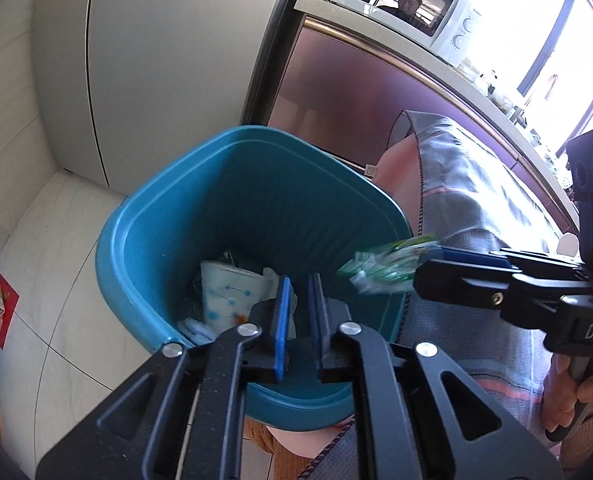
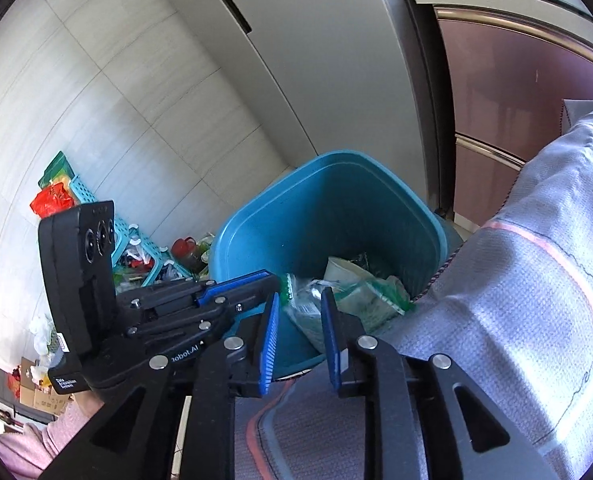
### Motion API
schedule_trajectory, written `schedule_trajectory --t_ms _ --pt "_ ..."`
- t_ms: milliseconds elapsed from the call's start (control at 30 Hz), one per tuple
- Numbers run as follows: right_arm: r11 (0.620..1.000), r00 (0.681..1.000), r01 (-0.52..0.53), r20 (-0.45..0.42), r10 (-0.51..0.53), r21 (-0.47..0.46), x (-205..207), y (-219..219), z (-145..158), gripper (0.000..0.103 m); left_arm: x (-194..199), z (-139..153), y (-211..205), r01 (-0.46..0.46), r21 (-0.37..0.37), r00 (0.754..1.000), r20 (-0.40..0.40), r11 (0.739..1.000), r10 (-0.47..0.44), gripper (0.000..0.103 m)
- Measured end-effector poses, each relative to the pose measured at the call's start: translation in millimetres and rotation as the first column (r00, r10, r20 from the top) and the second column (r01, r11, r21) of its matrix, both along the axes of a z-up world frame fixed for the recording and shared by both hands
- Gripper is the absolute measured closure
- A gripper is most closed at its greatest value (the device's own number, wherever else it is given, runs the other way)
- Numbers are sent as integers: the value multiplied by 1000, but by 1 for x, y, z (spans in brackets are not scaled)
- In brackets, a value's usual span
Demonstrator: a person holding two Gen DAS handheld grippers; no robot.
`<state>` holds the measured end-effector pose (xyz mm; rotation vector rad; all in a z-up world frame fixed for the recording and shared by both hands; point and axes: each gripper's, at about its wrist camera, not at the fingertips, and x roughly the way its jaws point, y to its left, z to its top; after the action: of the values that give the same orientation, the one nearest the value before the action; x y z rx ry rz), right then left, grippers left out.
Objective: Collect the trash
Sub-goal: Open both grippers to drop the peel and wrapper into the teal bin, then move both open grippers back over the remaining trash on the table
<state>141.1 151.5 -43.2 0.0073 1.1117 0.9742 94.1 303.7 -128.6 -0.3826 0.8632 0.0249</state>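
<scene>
A blue bin (image 1: 136,216) stands on the floor, seen also in the right wrist view as the bin (image 2: 232,232). Inside lie a white paper cup with blue dots (image 1: 228,292) and other scraps. My left gripper (image 1: 302,312) hangs over the bin's near rim, its blue pads a narrow gap apart with nothing between them. My right gripper (image 1: 422,268) reaches in from the right. A blurred green-and-white wrapper (image 1: 384,266) sits just off its tips over the bin. In the right wrist view the right gripper (image 2: 300,320) is open, with the wrapper (image 2: 360,300) beyond the pads.
A grey striped cloth (image 1: 476,200) drapes over something right beside the bin. Behind stand a grey fridge (image 1: 168,60) and a purple cabinet (image 1: 336,92) with a microwave (image 1: 408,4) on top. A teal basket (image 2: 136,240) and loose clutter lie on the tiled floor at left.
</scene>
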Motion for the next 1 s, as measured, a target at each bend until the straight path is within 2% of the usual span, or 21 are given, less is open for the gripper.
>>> schedule_trajectory --t_ms 100,267,367,400,600,767,1000 --pt "1000 1000 6 -3 -6 7 1 -2 0 74 -2 0 0 -10 -10 1000 8 1000 10 89" --pt "1000 1000 15 -7 -14 19 0 -6 1 74 -8 8 0 -19 -12 999 30 1000 19 84" --pt "999 1000 19 -4 -19 40 -4 -16 5 71 -13 15 -2 -16 -6 999 49 1000 16 76" --pt "999 1000 21 -1 -21 47 -4 -18 7 67 -15 19 -5 -12 -5 998 59 1000 12 73" --pt "995 995 63 76 -69 78 -23 -58 28 64 -27 41 -34 69 15 988 136 998 -70 61" --pt "981 974 162 144 -177 111 -40 -114 49 60 -28 60 -77 192 31 962 192 981 -195 54" --pt "932 915 340 187 -358 124 -64 -204 62 60 -21 72 -156 377 45 901 212 925 -378 52"
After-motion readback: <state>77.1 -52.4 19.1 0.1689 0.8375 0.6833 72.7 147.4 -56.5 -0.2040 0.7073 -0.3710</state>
